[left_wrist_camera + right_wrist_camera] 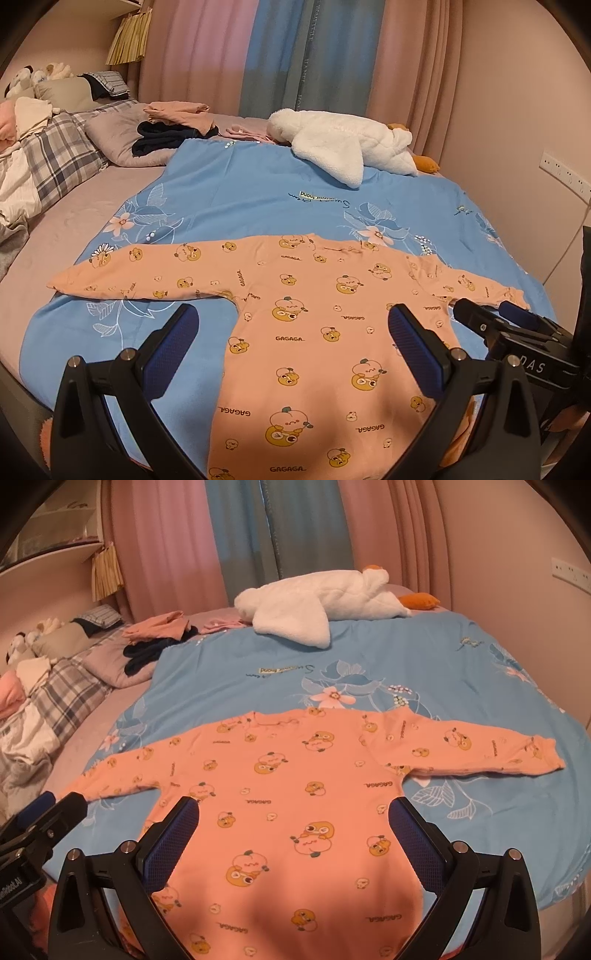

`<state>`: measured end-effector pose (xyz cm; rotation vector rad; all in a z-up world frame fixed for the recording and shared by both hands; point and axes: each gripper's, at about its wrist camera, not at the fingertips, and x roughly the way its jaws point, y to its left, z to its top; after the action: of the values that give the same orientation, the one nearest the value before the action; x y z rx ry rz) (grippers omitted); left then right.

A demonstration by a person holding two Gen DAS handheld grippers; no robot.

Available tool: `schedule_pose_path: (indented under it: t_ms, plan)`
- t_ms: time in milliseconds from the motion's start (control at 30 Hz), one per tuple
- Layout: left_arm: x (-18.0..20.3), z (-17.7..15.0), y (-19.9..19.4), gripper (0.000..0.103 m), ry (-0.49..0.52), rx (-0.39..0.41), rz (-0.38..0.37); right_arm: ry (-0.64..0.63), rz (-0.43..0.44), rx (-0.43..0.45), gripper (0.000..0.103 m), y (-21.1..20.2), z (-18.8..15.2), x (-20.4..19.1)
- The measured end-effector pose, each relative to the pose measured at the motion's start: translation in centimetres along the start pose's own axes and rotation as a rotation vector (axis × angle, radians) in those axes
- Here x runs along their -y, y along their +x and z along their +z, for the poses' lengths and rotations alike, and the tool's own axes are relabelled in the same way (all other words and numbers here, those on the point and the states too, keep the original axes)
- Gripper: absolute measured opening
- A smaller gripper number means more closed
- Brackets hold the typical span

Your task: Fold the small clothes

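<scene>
Left gripper [291, 328] sits nearest the lens, jaws spread wide, blue pads [173, 354] clear of fabric on both sides, nothing held. It hovers over the lower body of the peach shirt [306, 332]. Right gripper [291, 812] is in the same state: jaws wide apart, pads [417, 842] empty, hovering above the shirt's hem area.

Shirt lies flat and unfolded on the blue floral sheet [229, 184], neck end away from the cameras, hem toward them. Both sleeves are stretched out sideways: left sleeve [140, 273] reaches toward the sheet's edge, right sleeve [480, 749] ends at a ribbed cuff. Print is yellow cartoon figures plus "GAGAGA" text. Hem runs off the bottom of both views, so I can't tell how it lies there.

Each gripper shows up in the other's view: the right one at the right edge of the left wrist view, just beside the right cuff; the left one at the left edge of the right wrist view, near the left cuff. Can't tell if either touches the cloth.

Further back on the bed: white plush goose [347, 144] with orange feet, lying across the sheet's far edge. Left of it, a pile of clothes [173, 125], peach on top of dark navy, on a grey pillow [110, 136]. Plaid bedding [55, 155] bunched at far left. Pink and blue curtains [295, 51] behind.
</scene>
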<state>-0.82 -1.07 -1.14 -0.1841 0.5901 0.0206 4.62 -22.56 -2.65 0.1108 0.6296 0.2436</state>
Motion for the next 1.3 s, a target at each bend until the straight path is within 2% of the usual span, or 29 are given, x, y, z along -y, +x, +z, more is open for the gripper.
schedule_pose_path:
  t_ms: [400,633,800,1300]
  plan:
    - [-0.5,0.2,0.1,0.102,-0.029,-0.003,-0.015,-0.01,0.042,-0.001,0.102,0.6,0.1,-0.7]
    - [-1.5,0.4,0.1,0.102,-0.088,-0.016,-0.053,-0.006,0.066,0.024,0.102,0.4,0.9,-0.7]
    - [-1.8,0.5,0.0,0.102,-0.108,-0.013,-0.034,-0.01,0.059,0.018,0.102,0.8,1.0,-0.7]
    - [-1.8,0.3,0.7,0.101,-0.132,-0.038,-0.012,-0.075,0.188,0.053,0.102,0.6,2.7,-1.3]
